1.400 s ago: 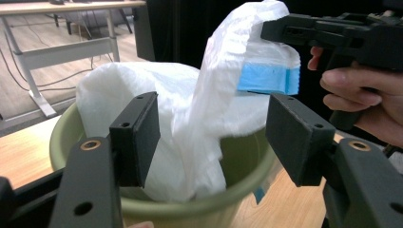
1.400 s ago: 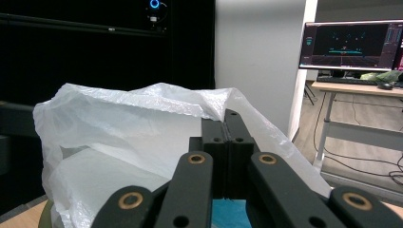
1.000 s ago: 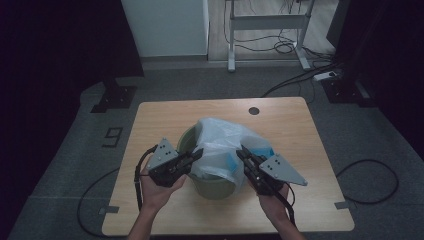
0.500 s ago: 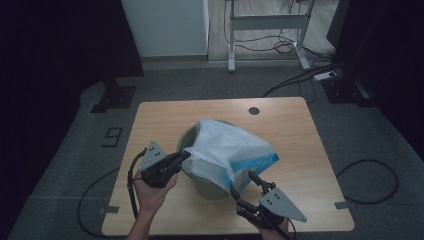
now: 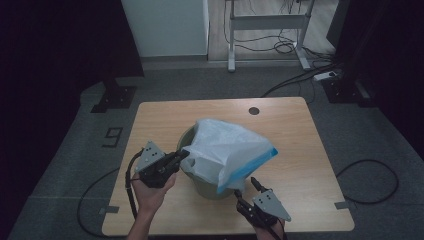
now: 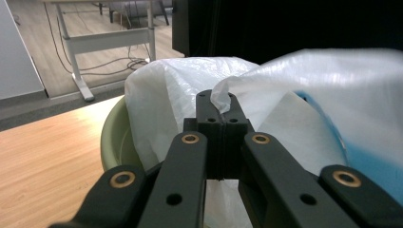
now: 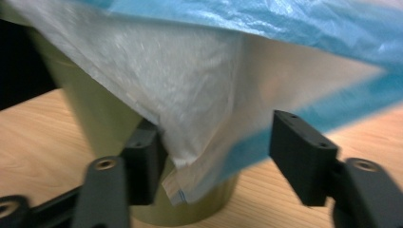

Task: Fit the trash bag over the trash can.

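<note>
A pale green bin (image 5: 206, 189) stands mid-table with a white, blue-edged plastic bag (image 5: 225, 150) draped over its mouth. My left gripper (image 5: 183, 154) is at the bin's left rim, shut on a bunched edge of the bag (image 6: 223, 95). My right gripper (image 5: 245, 188) is low by the bin's front right. Its jaws have just been closing and still stand apart. The bag's hanging corner (image 7: 199, 156) lies between them, against the left pad and clear of the right one. In the right gripper view the bin (image 7: 81, 95) rises behind the bag.
The wooden table (image 5: 300, 150) has a round cable hole (image 5: 254, 110) at its far side. Cables lie on the grey floor around it, and a white desk frame (image 5: 265, 22) stands beyond. Dark panels flank the room.
My right gripper let go of the bag's top, opened and dropped toward the table's front edge. The bag's loose side swung out to the right. The left hand shifted slightly left, still gripping.
</note>
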A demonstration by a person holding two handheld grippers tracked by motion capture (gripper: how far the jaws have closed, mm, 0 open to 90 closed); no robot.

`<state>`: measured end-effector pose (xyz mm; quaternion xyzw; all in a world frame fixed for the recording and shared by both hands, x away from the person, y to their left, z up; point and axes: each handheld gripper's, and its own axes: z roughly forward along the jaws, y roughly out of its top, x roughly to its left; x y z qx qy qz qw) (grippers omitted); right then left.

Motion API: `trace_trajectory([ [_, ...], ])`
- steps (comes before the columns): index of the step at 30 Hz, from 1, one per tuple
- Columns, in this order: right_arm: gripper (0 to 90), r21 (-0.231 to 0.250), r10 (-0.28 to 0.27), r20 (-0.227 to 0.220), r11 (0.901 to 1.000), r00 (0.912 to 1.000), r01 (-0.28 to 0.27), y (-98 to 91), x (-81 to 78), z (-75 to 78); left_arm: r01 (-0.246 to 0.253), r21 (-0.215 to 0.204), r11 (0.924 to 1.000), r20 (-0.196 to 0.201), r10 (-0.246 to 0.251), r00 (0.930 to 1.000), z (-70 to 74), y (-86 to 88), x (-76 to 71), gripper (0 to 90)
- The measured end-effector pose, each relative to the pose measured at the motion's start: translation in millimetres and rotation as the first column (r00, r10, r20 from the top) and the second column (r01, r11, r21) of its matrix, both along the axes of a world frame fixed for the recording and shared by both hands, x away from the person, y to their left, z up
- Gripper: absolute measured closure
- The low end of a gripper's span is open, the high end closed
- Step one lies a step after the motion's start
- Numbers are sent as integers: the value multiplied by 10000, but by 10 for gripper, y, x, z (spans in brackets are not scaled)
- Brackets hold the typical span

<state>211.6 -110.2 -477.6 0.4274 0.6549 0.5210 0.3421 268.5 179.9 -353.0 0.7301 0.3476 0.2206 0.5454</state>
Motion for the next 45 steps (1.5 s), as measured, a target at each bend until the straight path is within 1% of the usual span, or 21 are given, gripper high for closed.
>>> trace_trajectory([
  [2, 549, 60, -13, -118, 10000, 9999, 14, -44, 52, -23, 49, -57, 10000, 70, -49, 10000, 7, 13, -21, 894],
  [4, 657, 69, -160, -77, 9998, 9998, 160, -92, 93, -28, 139, -150, 9998, 108, -137, 9998, 14, 26, -43, 894],
  [5, 702, 90, -285, 1, 9996, 9996, 285, -119, 108, -21, 139, -150, 9998, 108, -137, 9998, 14, 26, -43, 894],
  [7, 784, 183, -489, 258, 9987, 9985, 484, -178, 122, 3, 309, -336, 9990, 162, -304, 9994, 17, 55, -74, 893],
  [9, 825, 319, -651, 440, 9975, 9969, 638, -243, 136, 36, 365, -379, 9986, 192, -358, 9992, 14, 74, -92, 893],
  [11, 862, 628, -810, 478, 9950, 9956, 779, -312, 159, 73, 407, -412, 9983, 199, -399, 9990, 11, 83, -100, 893],
  [12, 872, 700, -844, 509, 9943, 9951, 807, -344, 173, 97, 425, -390, 9983, 217, -417, 9989, 0, 102, -117, 893],
  [13, 872, 700, -844, 509, 9943, 9951, 807, -344, 173, 97, 425, -390, 9983, 217, -417, 9989, 0, 102, -117, 893],
  [14, 878, 819, -885, 635, 9932, 9940, 832, -401, 202, 154, 466, -365, 9982, 212, -459, 9987, -14, 125, -134, 892],
  [16, 880, 1032, -804, 807, 9921, 9935, 719, -454, 229, 228, 583, -240, 9980, 248, -577, 9980, -41, 177, -161, 890],
  [17, 880, 1032, -804, 807, 9921, 9935, 719, -454, 229, 228, 583, -240, 9980, 248, -577, 9980, -41, 177, -161, 888],
  [18, 881, 1152, -747, 1067, 9914, 9915, 623, -489, 247, 315, 591, -225, 9980, 229, -585, 9980, -49, 191, -165, 888],
  [20, 881, 1239, -668, 1240, 9910, 9900, 513, -502, 257, 382, 639, -216, 9977, 153, -636, 9979, -73, 225, -173, 887],
  [21, 880, 1260, -618, 1406, 9911, 9881, 440, -504, 266, 436, 647, -198, 9977, 137, -644, 9978, -86, 238, -177, 887],
  [24, 880, 1313, -455, 1705, 9911, 9843, 230, -480, 284, 561, 610, -135, 9980, 149, -608, 9980, -126, 275, -194, 886],
  [27, 879, 1284, -242, 1982, 9917, 9799, -14, -416, 281, 664, 618, -161, 9980, 62, -617, 9981, -164, 320, -208, 885],
  [29, 876, 1206, -95, 2090, 9926, 9779, -162, -361, 283, 709, 668, -229, 9975, -5, -668, 9978, -191, 344, -217, 885],
  [32, 870, 1115, 120, 2099, 9931, 9777, -362, -285, 307, 748, 784, -237, 9966, -88, -787, 9969, -235, 350, -226, 882],
  [37, 868, 1175, 246, 2080, 9918, 9778, -499, -211, 353, 785, 998, -293, 9946, -224, -1004, 9947, -286, 281, -214, 881],
  [41, 867, 1288, 147, 2129, 9907, 9770, -430, -231, 368, 823, 1282, -221, 9915, -373, -1290, 9909, -306, 108, -162, 878],
  [45, 868, 1450, -52, 2253, 9890, 9743, -283, -312, 353, 884, 1652, -70, 9862, -503, -1654, 9849, -321, -101, -108, 876],
])
